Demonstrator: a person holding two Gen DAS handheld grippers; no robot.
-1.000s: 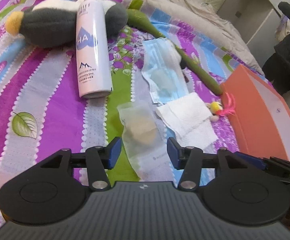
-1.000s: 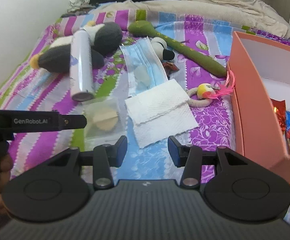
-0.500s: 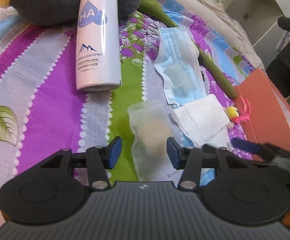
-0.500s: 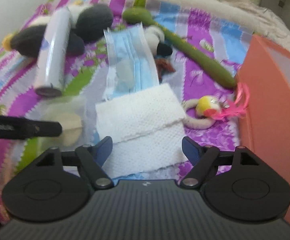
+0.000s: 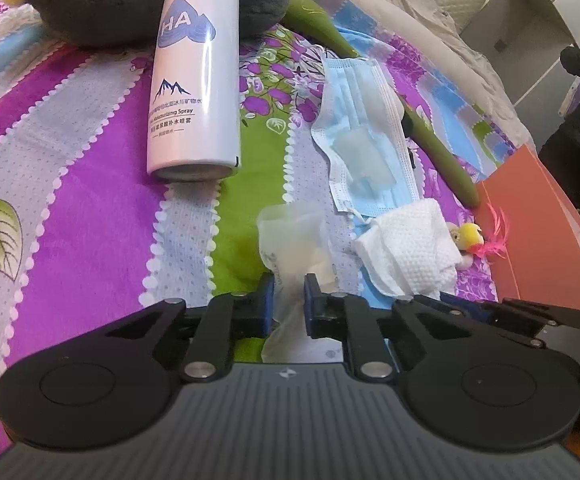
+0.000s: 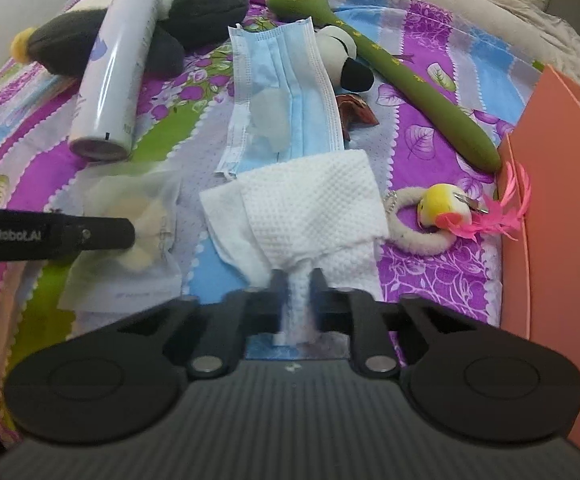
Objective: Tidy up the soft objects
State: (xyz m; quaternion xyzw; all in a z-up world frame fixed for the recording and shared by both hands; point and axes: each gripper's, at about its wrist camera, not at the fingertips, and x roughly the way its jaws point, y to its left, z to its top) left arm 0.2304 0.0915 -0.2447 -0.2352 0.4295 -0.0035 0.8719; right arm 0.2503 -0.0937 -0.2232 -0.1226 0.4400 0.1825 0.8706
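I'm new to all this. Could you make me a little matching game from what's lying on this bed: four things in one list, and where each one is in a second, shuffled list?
Things:
1. white embossed paper towel
2. clear plastic pouch with beige pads
3. white spray can
4. long green plush toy

Places:
A. leaning on the dark grey plush
B. pinched by the right gripper
C. its tip next to the orange box
D. pinched by the left gripper

Pairs: 1-B, 2-D, 3-A, 4-C

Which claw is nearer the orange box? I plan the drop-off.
Right. The right claw, shut on the white paper towel, sits beside the orange box; the left claw, pinching the clear pouch, lies beyond the towel.
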